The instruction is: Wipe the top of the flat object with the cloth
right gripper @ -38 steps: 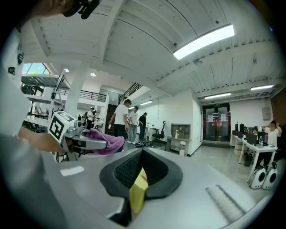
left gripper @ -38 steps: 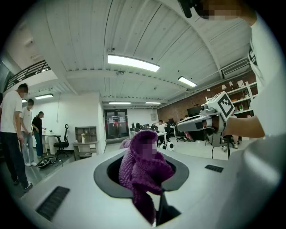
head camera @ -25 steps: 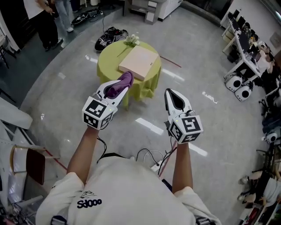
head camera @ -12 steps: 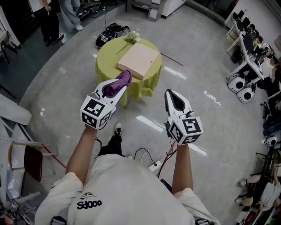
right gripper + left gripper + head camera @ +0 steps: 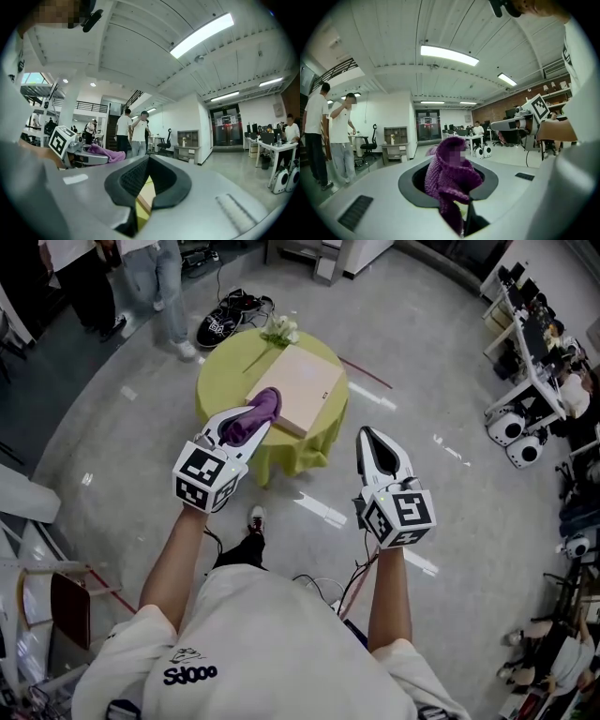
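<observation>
Since the left gripper (image 5: 265, 407) is clamped on the purple cloth (image 5: 248, 423) just short of the flat object (image 5: 307, 379), right gripper (image 5: 368, 435) pinched empty, I'd lay it flat and sweep edge to edge.

Both my forearms (image 5: 178, 559) were extended forward, side by side. My left gripper (image 5: 257, 426) had its fingers clamped on the cloth (image 5: 262, 409). My right gripper (image 5: 367, 434) had its fingers closed together, empty.
</observation>
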Demonstrator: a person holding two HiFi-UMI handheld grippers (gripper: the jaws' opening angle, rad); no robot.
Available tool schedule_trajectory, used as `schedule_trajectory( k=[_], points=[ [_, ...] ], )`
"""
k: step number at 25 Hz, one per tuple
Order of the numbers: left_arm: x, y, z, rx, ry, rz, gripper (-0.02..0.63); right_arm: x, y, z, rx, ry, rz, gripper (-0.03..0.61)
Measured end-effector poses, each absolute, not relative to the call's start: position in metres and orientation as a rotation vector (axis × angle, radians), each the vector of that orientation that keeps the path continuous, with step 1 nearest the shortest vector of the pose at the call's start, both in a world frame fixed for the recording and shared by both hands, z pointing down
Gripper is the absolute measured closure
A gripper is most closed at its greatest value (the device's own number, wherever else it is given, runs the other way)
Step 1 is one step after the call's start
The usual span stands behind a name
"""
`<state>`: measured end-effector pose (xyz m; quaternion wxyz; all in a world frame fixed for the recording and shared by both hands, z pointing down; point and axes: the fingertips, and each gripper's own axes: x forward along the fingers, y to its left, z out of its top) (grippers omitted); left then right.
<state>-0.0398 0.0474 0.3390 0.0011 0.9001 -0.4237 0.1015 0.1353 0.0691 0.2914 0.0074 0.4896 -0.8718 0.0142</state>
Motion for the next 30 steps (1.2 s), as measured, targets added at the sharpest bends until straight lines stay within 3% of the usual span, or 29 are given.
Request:
schedule_trajectory(
  k=[18, 30],
  points=[
    [-0.059, -0.152, 0.341, 2.857, -1.182, 0.356, 0.505, 0.088, -0.113, 0.3, 1.478, -2.715, 0.191, 0.569],
    [-0.069, -0.233, 0.398, 2.755, -1.161, 0.483, 0.505, 0.091, -0.178, 0.333, 1.545, -2.632, 0.27, 0.569]
  ],
)
